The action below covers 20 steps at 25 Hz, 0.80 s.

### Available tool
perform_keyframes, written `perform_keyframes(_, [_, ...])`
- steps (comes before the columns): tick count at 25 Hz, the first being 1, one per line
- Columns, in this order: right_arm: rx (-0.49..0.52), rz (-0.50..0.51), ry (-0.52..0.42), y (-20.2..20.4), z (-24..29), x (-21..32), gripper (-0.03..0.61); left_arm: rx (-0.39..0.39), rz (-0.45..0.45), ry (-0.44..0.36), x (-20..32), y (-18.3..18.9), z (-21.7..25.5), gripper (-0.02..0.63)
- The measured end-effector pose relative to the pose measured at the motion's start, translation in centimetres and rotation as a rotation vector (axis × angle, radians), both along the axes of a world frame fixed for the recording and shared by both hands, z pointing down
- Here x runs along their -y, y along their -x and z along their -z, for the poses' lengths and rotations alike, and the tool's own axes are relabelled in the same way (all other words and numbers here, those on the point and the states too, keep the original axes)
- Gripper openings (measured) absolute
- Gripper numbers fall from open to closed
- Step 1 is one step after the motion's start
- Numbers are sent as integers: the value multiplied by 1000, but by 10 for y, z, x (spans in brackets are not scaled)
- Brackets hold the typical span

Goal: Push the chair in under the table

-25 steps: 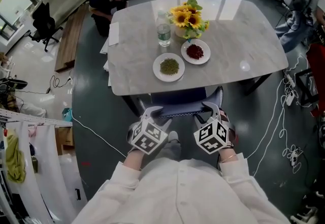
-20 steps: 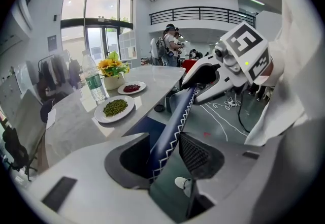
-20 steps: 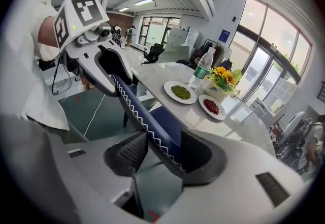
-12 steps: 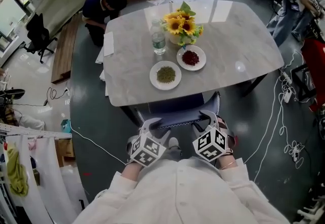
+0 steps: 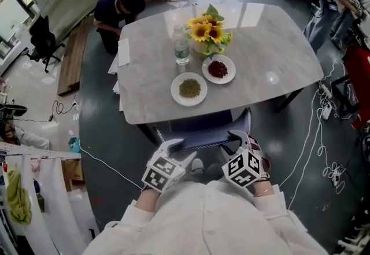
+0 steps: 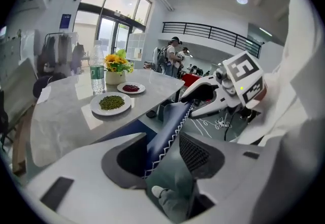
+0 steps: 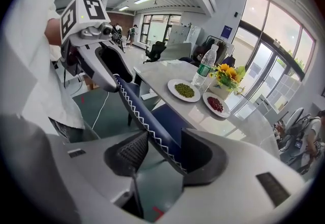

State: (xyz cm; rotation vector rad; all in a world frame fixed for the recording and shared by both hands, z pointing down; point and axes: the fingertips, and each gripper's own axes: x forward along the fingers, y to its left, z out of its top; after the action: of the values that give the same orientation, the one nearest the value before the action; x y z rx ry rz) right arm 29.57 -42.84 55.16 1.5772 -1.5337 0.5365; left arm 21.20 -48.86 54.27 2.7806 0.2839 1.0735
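The blue chair (image 5: 202,132) with white zigzag stitching stands at the near edge of the marble table (image 5: 260,45), its seat mostly under the top. My left gripper (image 5: 184,151) straddles the left part of the backrest's top edge. In the left gripper view the chair back (image 6: 170,126) runs between the jaws of that gripper (image 6: 162,154). It lies against one jaw, with a gap to the ribbed pad; these jaws have just been opening. My right gripper (image 5: 233,143) straddles the right part. There the chair back (image 7: 147,116) crosses between the wide jaws of the right gripper (image 7: 160,154).
On the table stand a plate of green beans (image 5: 189,88), a plate of red beans (image 5: 218,69), a water bottle (image 5: 182,45) and sunflowers (image 5: 209,29). A person (image 5: 118,8) crouches beyond the far left corner. White cables (image 5: 324,132) trail over the floor at right.
My left gripper has rolled and slipped a little down and left along the chair back. The right gripper has stayed on the backrest. The chair has hardly shifted.
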Motion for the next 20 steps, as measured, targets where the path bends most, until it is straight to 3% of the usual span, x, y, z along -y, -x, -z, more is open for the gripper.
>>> perform_keyframes(5, [120,3,26,6,8,-2,195,-54,-62,18,-16,-6,20,192])
perform_keyframes(10, [333,-67,-185,6,50,5,193,-119,-63,92,-24,-23,39,190])
perform_keyframes(16, [401,-56,-419,-13,105,23,193,-198,-42,153,-24,-46,64,190])
perform_keyframes(20, [437,-23,-481,-18,123,30,178,-298,17,203,-20,-58,93,181])
